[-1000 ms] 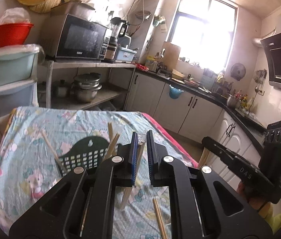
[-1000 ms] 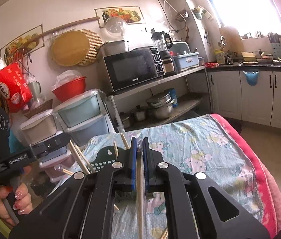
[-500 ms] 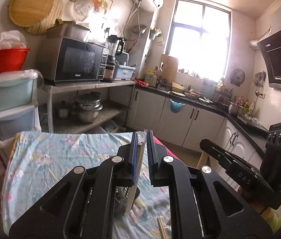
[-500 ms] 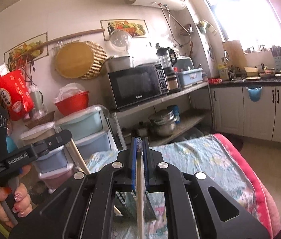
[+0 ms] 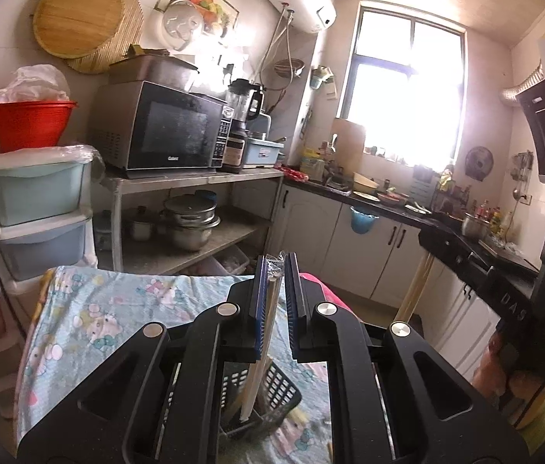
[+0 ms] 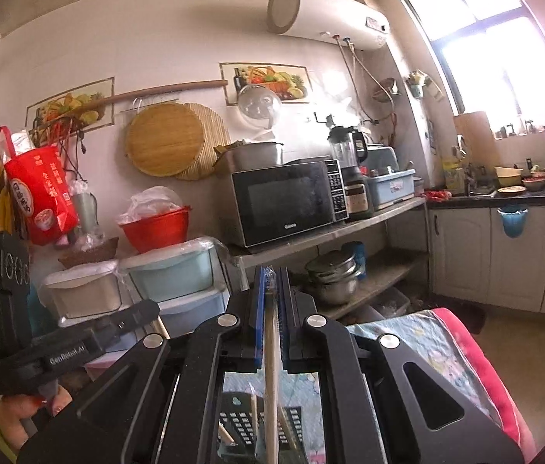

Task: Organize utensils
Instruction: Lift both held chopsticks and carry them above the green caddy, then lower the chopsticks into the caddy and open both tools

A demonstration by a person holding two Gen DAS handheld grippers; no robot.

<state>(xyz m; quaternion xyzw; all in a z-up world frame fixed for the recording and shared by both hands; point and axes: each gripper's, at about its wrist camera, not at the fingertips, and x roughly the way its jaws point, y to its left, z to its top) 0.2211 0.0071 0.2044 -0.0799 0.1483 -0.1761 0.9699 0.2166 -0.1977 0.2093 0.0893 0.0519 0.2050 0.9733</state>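
Wooden chopsticks, plastic-wrapped, now ride higher than a second ago: both tongs have lifted off the cloth-covered surface [image 5: 91,332].

Left tongs [image 5: 272,266] clamped on left chopstick [image 5: 261,363], tip hanging over black basket [image 5: 284,390]; pitched slightly down.

Right tongs [image 6: 271,274] clamped on right chopstick [image 6: 271,386], roughly level, above the same basket.

Judgement: pickup complete; lowering into basket remains.

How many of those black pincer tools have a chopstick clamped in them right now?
2. The left gripper pinches one chopstick above the black basket; the right gripper pinches another chopstick. More chopsticks in the basket are partly hidden.
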